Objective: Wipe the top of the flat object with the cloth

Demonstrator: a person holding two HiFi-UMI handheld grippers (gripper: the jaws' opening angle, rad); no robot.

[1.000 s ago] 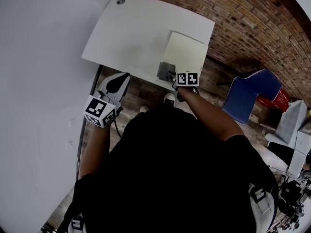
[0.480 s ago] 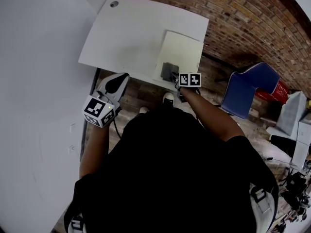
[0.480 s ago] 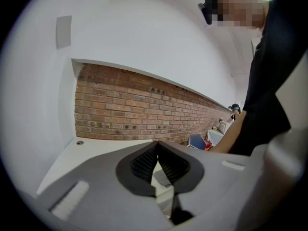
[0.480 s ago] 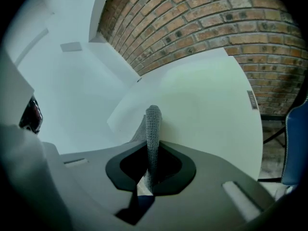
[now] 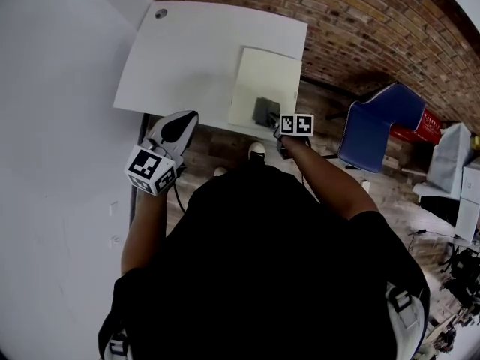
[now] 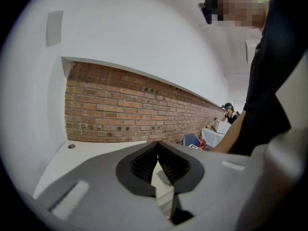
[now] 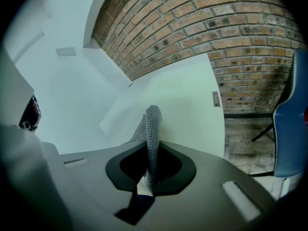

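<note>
While the right gripper (image 7: 153,150) pinches the cloth (image 5: 264,111) on the flat object (image 5: 264,73), the left gripper (image 6: 158,153) hangs apart. Its jaws are pressed together.

White table (image 5: 187,58), lightly loaded
A pale flat board (image 5: 266,73) lay at its right side by the near edge; a grommet (image 5: 160,13) marked the far-left corner.
</note>
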